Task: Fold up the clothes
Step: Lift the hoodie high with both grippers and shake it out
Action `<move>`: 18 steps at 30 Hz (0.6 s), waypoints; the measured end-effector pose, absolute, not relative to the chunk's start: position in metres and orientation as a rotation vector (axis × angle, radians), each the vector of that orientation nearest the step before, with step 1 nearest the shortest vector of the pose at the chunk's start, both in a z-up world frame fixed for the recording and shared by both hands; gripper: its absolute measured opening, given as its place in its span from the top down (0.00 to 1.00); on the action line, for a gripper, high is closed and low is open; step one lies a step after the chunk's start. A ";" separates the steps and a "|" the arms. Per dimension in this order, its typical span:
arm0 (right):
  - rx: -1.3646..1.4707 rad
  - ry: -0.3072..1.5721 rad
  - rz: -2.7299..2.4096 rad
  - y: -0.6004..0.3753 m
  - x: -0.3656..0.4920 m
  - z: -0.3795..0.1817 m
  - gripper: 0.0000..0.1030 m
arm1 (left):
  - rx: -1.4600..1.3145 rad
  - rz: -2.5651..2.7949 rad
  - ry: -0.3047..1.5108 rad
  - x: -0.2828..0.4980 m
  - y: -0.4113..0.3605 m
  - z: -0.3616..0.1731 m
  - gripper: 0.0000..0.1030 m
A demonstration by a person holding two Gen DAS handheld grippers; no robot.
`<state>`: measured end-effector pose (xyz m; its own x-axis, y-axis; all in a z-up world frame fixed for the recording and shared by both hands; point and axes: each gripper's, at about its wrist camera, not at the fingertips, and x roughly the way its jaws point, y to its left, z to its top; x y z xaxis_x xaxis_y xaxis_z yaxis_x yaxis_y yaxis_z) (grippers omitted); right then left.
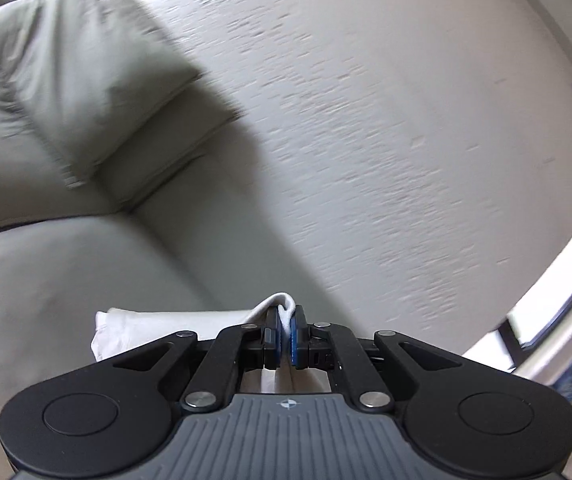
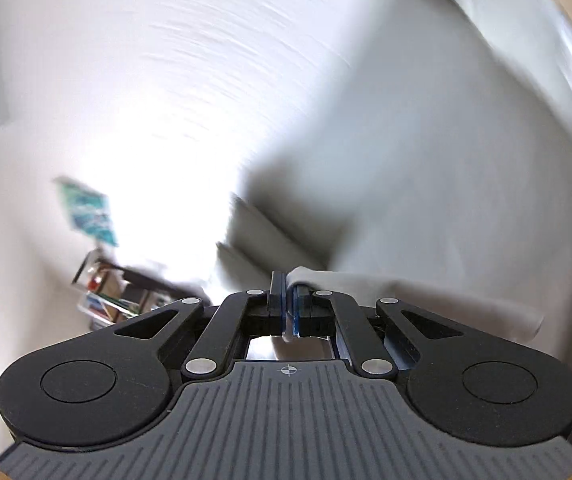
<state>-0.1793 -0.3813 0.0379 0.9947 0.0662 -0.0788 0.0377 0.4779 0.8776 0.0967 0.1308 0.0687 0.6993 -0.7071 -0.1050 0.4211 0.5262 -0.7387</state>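
Left wrist view: the left tongs (image 1: 285,330) are clamped on a hem of the white cotton garment (image 1: 174,326), which bunches to their left, in front of the pale grey-green cushioned sofa (image 1: 66,128). In the blurred right wrist view, the right tongs (image 2: 288,306) pinch another edge of the cloth (image 2: 426,300), which trails right of them, near the same sofa (image 2: 266,240).

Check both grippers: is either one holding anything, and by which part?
Both hold white cloth. The left gripper pinches a folded edge of the cloth; the right gripper is shut on an edge of cloth trailing to its right.
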 end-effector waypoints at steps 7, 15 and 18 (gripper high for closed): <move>0.587 -0.209 -0.115 -0.360 -0.249 0.191 0.97 | -0.866 -0.843 0.291 0.078 0.098 0.117 0.98; 0.437 -0.326 -0.203 -0.352 -0.317 0.279 0.97 | -0.875 -0.980 0.052 0.033 0.098 0.192 0.98; 0.374 -0.408 -0.221 -0.337 -0.348 0.332 0.97 | -0.881 -0.973 -0.001 0.026 0.107 0.209 0.98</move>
<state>-0.3483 -0.3366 0.3324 0.8954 -0.2820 0.3445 0.1335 0.9083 0.3964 0.0262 0.1065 0.2088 0.5907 -0.7163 0.3716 0.7172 0.2549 -0.6486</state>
